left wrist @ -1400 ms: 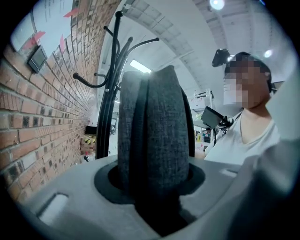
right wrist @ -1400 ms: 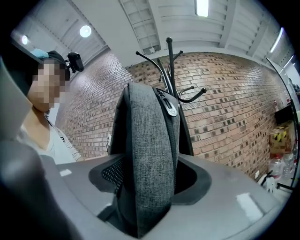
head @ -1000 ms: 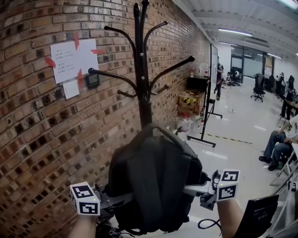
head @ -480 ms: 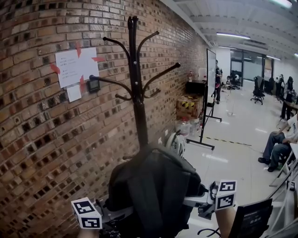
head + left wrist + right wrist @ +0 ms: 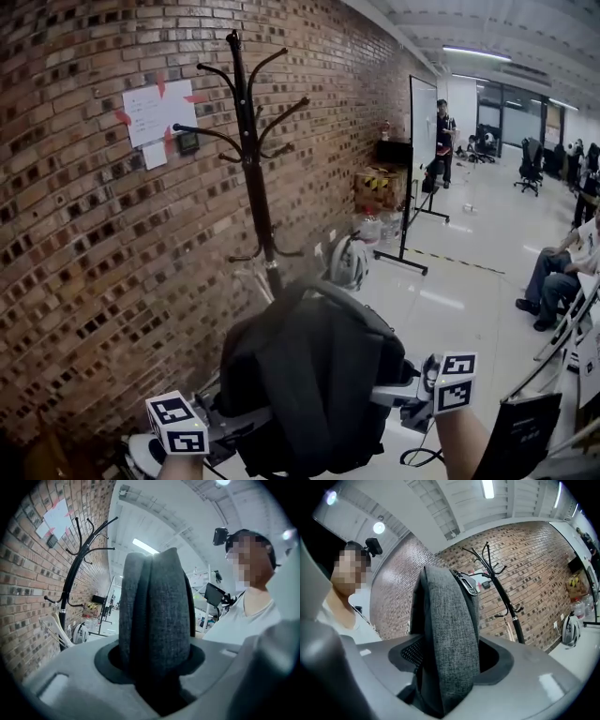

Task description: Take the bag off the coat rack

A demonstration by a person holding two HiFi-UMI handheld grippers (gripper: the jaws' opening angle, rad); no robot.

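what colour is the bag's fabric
Dark heathered grey. The bag shows it best in the right gripper view.

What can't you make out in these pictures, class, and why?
1. Writing on the white paper sheet taped to the brick wall: head view, too small.
2. Foot of the black metal coat rack: head view, hidden behind the dark grey fabric backpack.
3. Backpack's bottom: head view, cut off by the lower edge.
4. Which part of it the left claw and right claw grip: gripper views, too close.
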